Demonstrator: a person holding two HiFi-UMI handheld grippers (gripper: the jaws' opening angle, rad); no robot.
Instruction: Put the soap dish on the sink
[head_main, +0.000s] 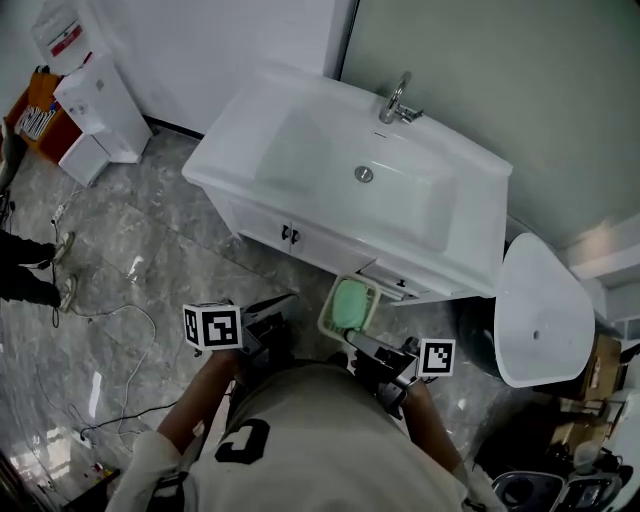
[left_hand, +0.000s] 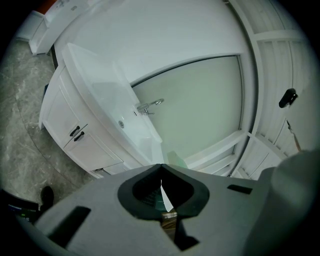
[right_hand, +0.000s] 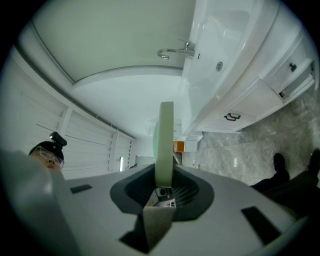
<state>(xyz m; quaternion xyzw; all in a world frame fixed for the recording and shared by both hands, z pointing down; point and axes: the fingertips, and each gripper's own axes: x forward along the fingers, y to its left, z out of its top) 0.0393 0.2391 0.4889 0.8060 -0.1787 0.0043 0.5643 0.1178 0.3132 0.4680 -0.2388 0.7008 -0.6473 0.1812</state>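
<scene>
Finding: the task was partly done. At the left, your left gripper (head_main: 272, 316) was pressed together with nothing in it, held out over the floor (head_main: 150, 250) in front of the cabinet (head_main: 290, 235). To its right, the soap dish (head_main: 350, 303) was in the air, short of the front edge of the sink (head_main: 330, 165) and touching nothing but the gripper holding it. Your right gripper (head_main: 358, 345) was pinching the dish by one rim, which stood edge-on between the jaws in the right gripper view.

I judged the pickup complete. The carry over the front edge, the set-down and the release were not yet done. The ledge beside the faucet (head_main: 396, 102) looked a likely place for it.

The dish was pale green and rectangular with rounded corners, a lighter outer frame round a deeper green inner tray. It looked like thin, light plastic. Held by a single rim, it could tilt on set-down.
</scene>
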